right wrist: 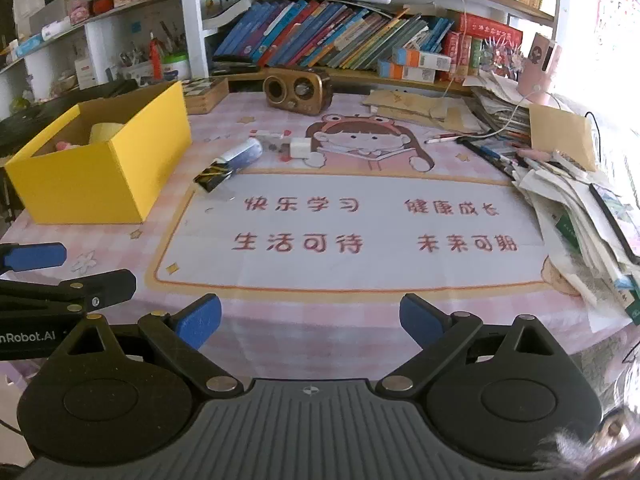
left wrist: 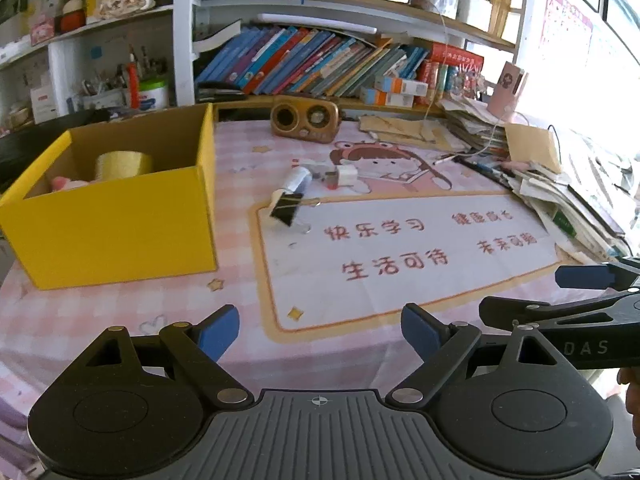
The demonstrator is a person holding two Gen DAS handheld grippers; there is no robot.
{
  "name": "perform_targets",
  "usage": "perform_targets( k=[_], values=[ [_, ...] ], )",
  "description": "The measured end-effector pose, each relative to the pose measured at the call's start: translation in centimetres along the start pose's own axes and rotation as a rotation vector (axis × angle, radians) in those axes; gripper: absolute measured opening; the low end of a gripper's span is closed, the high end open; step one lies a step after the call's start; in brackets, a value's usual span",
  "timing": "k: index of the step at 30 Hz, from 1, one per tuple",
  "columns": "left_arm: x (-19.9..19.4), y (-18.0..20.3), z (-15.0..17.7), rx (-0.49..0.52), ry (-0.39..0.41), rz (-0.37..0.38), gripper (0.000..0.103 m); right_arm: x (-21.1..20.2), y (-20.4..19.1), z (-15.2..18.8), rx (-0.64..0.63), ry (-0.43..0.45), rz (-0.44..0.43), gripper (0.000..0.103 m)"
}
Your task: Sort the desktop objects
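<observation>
A yellow cardboard box (left wrist: 116,216) (right wrist: 100,176) stands open at the left of the pink desk mat (left wrist: 400,280). It holds a roll of tape (left wrist: 124,164) and something pink (left wrist: 66,184). Beyond the box's right side lie a black binder clip (left wrist: 286,208) (right wrist: 214,176), a small silver-and-dark tube (left wrist: 296,179) (right wrist: 242,154) and a white plug (left wrist: 346,176) (right wrist: 300,147). My left gripper (left wrist: 320,332) hovers open and empty over the mat's near edge. My right gripper (right wrist: 310,320) is beside it on the right, also open and empty. Each shows in the other's view, the right gripper (left wrist: 540,296) and the left gripper (right wrist: 80,272).
A brown retro speaker (left wrist: 304,118) sits at the back of the desk below a shelf of leaning books (left wrist: 312,60). Loose papers and booklets (right wrist: 580,208) are heaped along the right edge, with pens (right wrist: 492,156) and a brown envelope (right wrist: 560,136). A small wooden box (right wrist: 204,94) stands behind the yellow box.
</observation>
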State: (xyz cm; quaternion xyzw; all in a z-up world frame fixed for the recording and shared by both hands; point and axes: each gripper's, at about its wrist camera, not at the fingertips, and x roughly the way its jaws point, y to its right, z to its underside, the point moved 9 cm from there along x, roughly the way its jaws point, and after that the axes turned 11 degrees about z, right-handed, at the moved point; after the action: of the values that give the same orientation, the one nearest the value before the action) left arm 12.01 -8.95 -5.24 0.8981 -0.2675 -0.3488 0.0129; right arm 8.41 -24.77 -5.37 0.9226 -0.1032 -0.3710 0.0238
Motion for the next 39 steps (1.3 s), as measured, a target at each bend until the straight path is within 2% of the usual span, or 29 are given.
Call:
perform_targets(
  k=[16, 29, 39],
  values=[
    [5.9, 0.8, -2.9, -0.049, -0.005, -0.031, 0.09, 5.8, 2.9, -4.1, -0.047, -0.024, -0.033, 0.096],
    [9.4, -0.6, -5.7, -0.079, 0.027, -0.184, 0.087, 11.6, 3.1, -9.4, -0.076, -0.007, -0.151, 0.096],
    [11.9, -1.6, -7.3, -0.124, 0.033, -0.265, 0.079, 15.2, 2.5, -12.6, -0.115, 0.021, -0.221, 0.096]
  ],
)
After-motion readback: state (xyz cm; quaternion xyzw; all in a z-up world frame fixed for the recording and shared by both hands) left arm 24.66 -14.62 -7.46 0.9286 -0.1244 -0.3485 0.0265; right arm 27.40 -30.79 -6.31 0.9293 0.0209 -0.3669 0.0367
